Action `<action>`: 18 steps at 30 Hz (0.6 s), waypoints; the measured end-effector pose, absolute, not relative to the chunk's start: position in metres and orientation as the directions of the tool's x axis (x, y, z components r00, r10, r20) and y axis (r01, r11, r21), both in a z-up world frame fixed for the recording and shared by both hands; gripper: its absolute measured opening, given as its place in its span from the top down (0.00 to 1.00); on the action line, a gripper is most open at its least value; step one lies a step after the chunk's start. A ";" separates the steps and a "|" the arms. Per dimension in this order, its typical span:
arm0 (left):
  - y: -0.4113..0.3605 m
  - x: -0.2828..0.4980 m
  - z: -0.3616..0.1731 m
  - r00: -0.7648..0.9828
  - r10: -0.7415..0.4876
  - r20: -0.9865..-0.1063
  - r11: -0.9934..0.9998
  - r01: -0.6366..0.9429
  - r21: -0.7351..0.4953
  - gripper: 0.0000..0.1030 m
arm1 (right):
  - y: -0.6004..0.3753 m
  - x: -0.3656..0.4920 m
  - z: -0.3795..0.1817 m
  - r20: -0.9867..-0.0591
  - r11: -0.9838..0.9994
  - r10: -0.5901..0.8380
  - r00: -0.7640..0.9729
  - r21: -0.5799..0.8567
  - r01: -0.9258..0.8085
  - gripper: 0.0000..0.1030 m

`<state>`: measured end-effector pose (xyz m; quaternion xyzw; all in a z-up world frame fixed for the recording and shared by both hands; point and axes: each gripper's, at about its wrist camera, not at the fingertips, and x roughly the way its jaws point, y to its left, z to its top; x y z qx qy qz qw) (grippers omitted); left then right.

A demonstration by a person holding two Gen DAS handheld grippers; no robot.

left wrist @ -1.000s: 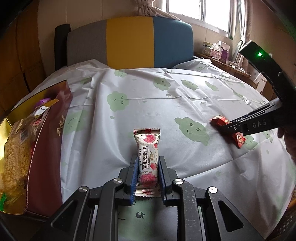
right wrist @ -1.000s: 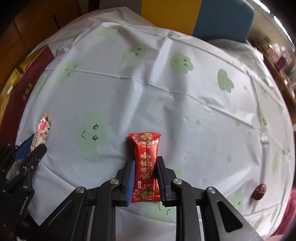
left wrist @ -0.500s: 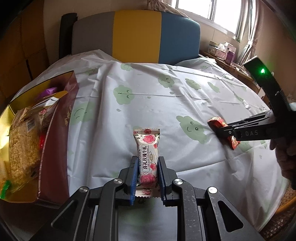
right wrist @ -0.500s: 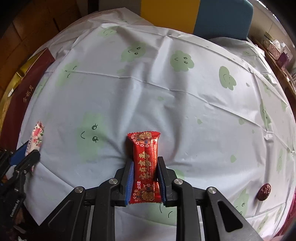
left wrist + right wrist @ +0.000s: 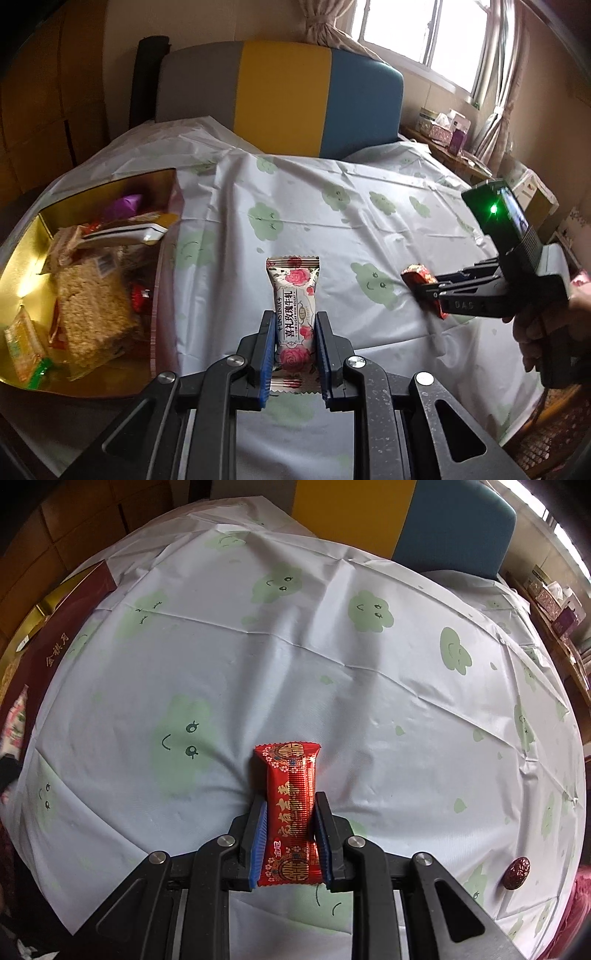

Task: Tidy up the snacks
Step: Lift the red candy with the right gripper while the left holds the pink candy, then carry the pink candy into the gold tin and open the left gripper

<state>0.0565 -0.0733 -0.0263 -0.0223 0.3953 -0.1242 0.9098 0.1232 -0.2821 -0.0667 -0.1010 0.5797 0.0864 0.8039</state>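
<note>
Left hand-held gripper (image 5: 293,345) clamps a white rose-print nougat wrapper (image 5: 293,314) by its lower half, upright and clear of the cloud-print surface (image 5: 369,229), ready for the gold-lined snack box (image 5: 22,251) beside it; right hand-held gripper (image 5: 290,840) likewise pinches a red foil candy pack (image 5: 290,797) above the cloth
</note>
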 end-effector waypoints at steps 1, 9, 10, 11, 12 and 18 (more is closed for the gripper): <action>-0.071 0.056 -0.024 0.661 -0.241 -0.711 0.969 0.203 -0.140 0.80 | -0.280 0.122 -0.066 -0.949 0.964 0.019 0.315 -0.066 -0.258 0.77; -0.051 0.051 -0.014 0.674 -0.235 -0.700 0.972 0.171 -0.161 0.80 | -0.269 0.117 -0.068 -0.943 0.955 -0.003 0.334 -0.102 -0.277 0.77; -0.050 0.051 -0.013 0.676 -0.232 -0.700 0.973 0.167 -0.162 0.80 | -0.268 0.116 -0.068 -0.942 0.955 -0.005 0.336 -0.104 -0.279 0.77; -0.046 0.050 -0.012 0.678 -0.231 -0.698 0.973 0.161 -0.165 0.80 | -0.268 0.116 -0.067 -0.942 0.954 -0.006 0.337 -0.106 -0.279 0.77; -0.045 0.050 -0.011 0.680 -0.231 -0.696 0.973 0.158 -0.169 0.80 | -0.267 0.115 -0.067 -0.941 0.953 -0.009 0.339 -0.110 -0.281 0.77; -0.026 0.048 -0.001 0.696 -0.223 -0.682 0.974 0.125 -0.191 0.80 | -0.266 0.112 -0.065 -0.938 0.950 -0.015 0.346 -0.121 -0.287 0.77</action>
